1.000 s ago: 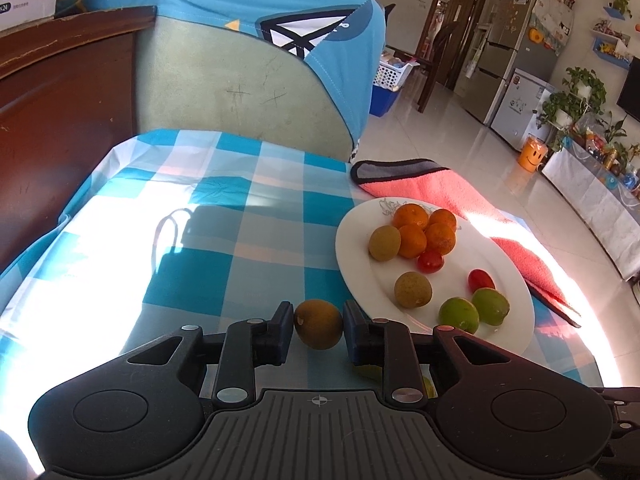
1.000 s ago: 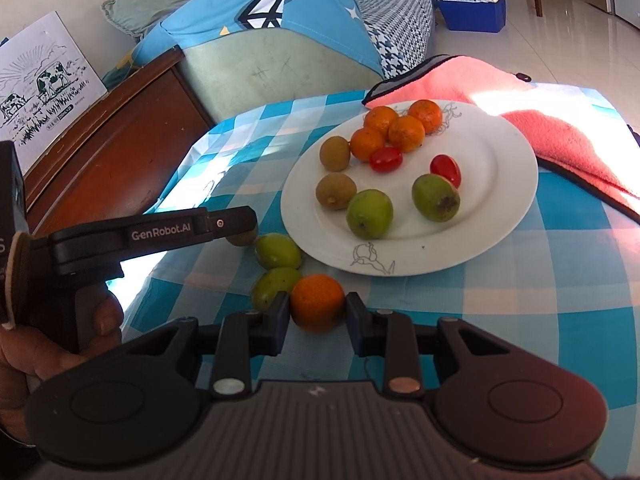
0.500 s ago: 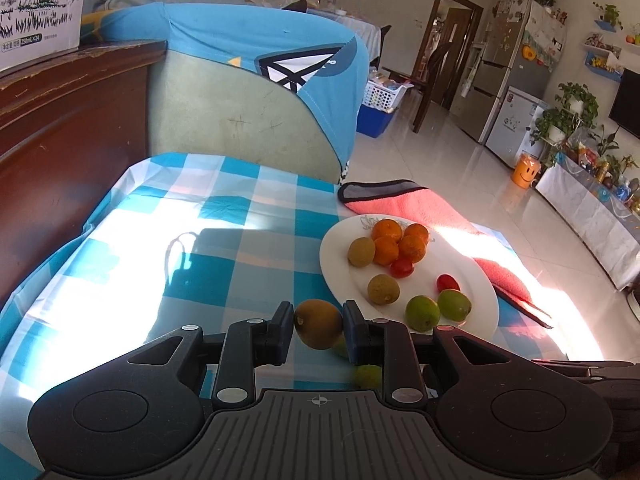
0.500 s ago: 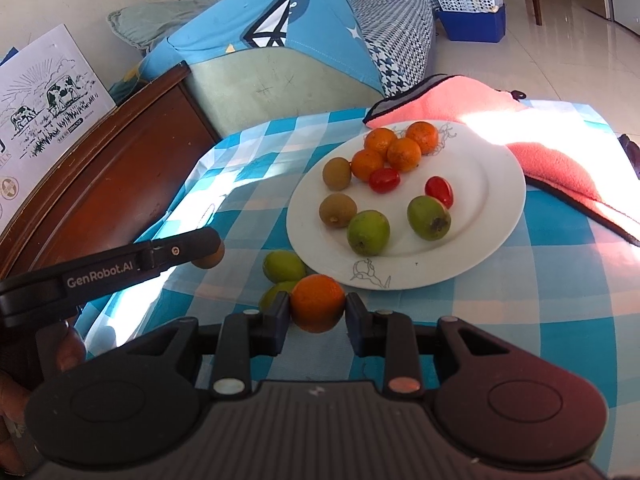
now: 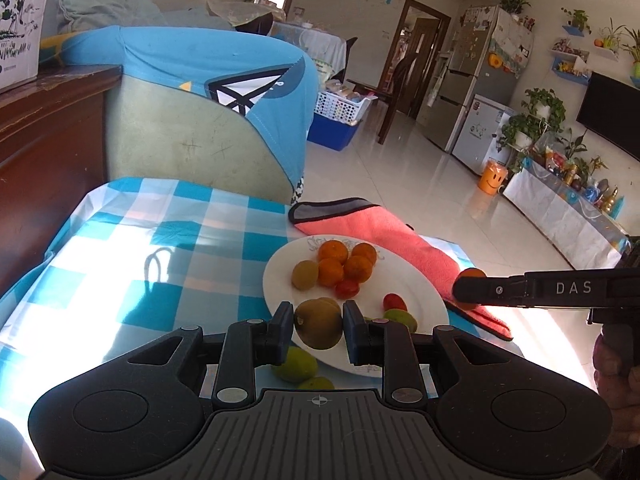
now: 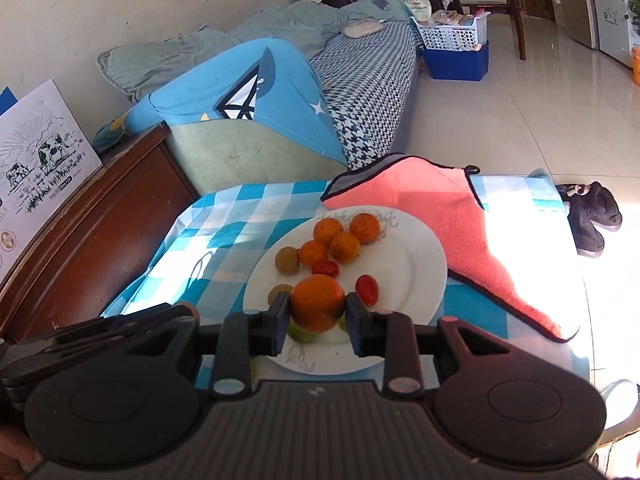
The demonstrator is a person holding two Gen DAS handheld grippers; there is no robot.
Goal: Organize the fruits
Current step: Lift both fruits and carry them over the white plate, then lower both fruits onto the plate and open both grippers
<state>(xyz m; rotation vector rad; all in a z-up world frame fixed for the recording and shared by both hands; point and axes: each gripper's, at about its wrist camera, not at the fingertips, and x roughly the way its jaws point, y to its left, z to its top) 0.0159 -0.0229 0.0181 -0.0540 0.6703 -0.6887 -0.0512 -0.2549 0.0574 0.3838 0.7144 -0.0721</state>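
both tools have risen off the checked surface [image 5: 132, 264] since a second ago, each carrying a fruit toward the plate [image 5: 420, 292].

the left tool [image 5: 316, 326] pinches a brown kiwi [image 5: 318, 328] above the plate's near rim; the right tool [image 6: 316, 312] pinches an orange [image 6: 317, 302], likely bound for the oranges [image 6: 340, 236] grouped at the far side, like with like. two green fruits [image 5: 296, 364] wait on the surface beside the plate, just below the left tool.
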